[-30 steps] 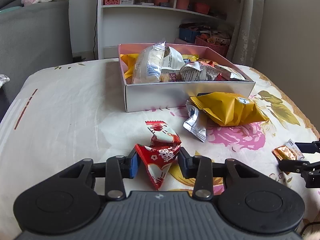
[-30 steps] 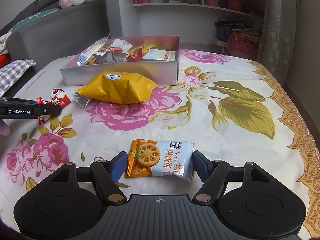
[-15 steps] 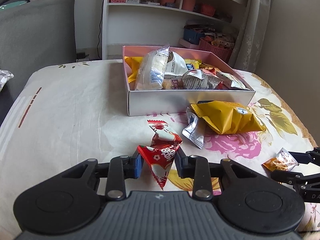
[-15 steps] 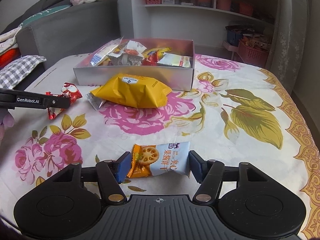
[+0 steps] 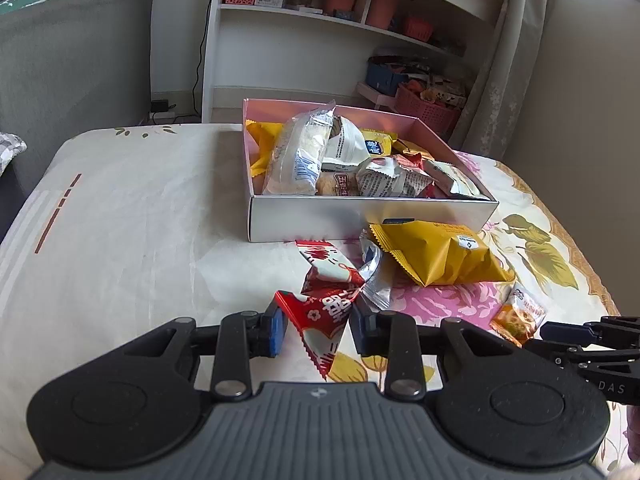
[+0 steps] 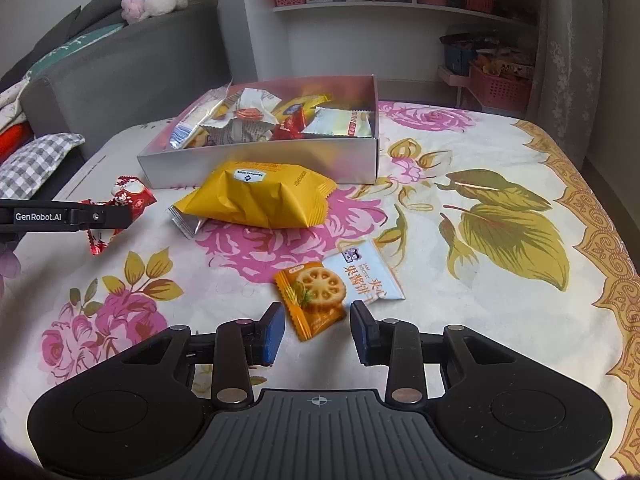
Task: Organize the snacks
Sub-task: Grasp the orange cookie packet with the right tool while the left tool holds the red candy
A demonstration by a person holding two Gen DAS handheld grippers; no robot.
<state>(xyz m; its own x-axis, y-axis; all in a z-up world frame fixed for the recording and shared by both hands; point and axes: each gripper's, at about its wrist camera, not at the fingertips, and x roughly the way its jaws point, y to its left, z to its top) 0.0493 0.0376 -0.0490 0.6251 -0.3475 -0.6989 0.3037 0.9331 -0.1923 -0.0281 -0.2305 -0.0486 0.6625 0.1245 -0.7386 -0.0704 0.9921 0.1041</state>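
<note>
Left gripper clamped on a red snack packet, jaws pinching both sides, held up a bit off the floral bedspread. Right gripper with jaws spread apart, gripping nothing, biscuit packet lying flat just ahead of the tips. Yellow bag resting on a silver pouch right against the front wall of the box, already stuffed with snacks.
</note>
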